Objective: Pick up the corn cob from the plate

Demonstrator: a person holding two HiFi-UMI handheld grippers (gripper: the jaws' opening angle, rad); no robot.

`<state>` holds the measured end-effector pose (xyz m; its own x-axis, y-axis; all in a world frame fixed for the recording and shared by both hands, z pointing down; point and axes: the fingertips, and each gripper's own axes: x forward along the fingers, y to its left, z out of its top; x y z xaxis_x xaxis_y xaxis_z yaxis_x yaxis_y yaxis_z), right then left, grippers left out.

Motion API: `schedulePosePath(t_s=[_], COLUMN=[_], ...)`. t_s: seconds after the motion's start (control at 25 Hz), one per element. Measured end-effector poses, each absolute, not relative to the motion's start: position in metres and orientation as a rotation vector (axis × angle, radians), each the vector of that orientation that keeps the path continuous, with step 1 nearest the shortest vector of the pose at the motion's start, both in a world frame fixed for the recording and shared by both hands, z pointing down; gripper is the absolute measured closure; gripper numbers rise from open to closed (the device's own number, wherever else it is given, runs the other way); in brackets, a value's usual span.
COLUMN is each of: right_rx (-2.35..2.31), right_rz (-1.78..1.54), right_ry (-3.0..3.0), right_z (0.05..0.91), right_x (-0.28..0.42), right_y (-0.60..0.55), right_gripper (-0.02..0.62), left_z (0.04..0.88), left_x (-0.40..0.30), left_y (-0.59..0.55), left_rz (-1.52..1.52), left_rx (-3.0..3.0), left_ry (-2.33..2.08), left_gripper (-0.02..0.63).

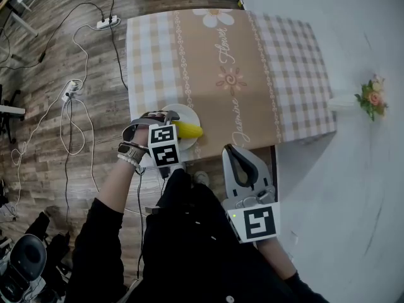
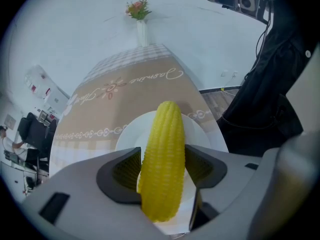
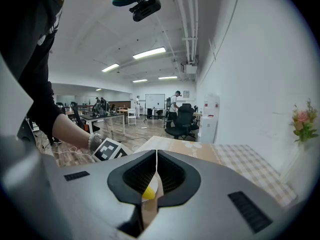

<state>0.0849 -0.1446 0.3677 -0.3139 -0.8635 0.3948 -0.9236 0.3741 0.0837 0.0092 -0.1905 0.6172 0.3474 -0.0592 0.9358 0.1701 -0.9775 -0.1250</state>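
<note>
Jaws of your left gripper [image 2: 164, 160] are clamped on the corn cob [image 2: 165, 134], one ribbed pad on each side of it, with most of the yellow cob jutting out past the tips. The cob sits over the white plate [image 2: 129, 135]; you can't tell whether it touches the plate. From the head view, the left gripper [image 1: 177, 129] is at the plate [image 1: 190, 114], near the front edge of the table [image 1: 252, 74], which has a checked and flowered cloth, and the cob [image 1: 190, 130] pokes out toward your right. Jaws of your right gripper [image 3: 156, 156] are pressed together with nothing between them; only a sliver of yellow shows low in the gap. That gripper [image 1: 237, 155] hangs just off the table's near edge, apart from the plate. A vase of flowers [image 1: 372, 96] stands against the wall beyond the table's right side.
</note>
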Motion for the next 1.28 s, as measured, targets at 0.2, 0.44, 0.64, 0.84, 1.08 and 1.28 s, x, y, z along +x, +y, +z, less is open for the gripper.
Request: schedulePosePath(t_s=[0.2,0.44,0.64,0.84,1.08,1.28], right_rx=[1.572,1.565,1.554,1.566,1.557,1.551], right_rz=[0.232,0.233,0.223,0.214,0.195,0.183], right_ry=[-2.258,-2.255,-2.254,-2.253,-2.259,-2.264], right_z=[0.369,0.369,0.370,0.368,0.366,0.363], right_x=[0.088,0.089,0.091,0.093,0.093,0.090], right_y=[-0.144,-0.142,-0.142,-0.144,-0.144,-0.144], right_gripper=[0.552,0.552,0.552,0.552,0.552,0.552], left_z=[0.617,0.616,0.610,0.605,0.600,0.589], left_x=[0.009,0.007,0.008,0.009,0.008,0.004], left_y=[-0.191,-0.191,-0.191,-0.188,-0.182,-0.183], left_rz=[-1.663,-1.649,-1.606,-1.573,-1.562,-1.539], left_rx=[-2.420,-2.432,-2.486,-2.526,-2.568,-2.606], left_ry=[-0.105,-0.059,0.024,0.060,0.101,0.183], left_gripper=[0.330,0.334,0.334,0.334,0.334,0.334])
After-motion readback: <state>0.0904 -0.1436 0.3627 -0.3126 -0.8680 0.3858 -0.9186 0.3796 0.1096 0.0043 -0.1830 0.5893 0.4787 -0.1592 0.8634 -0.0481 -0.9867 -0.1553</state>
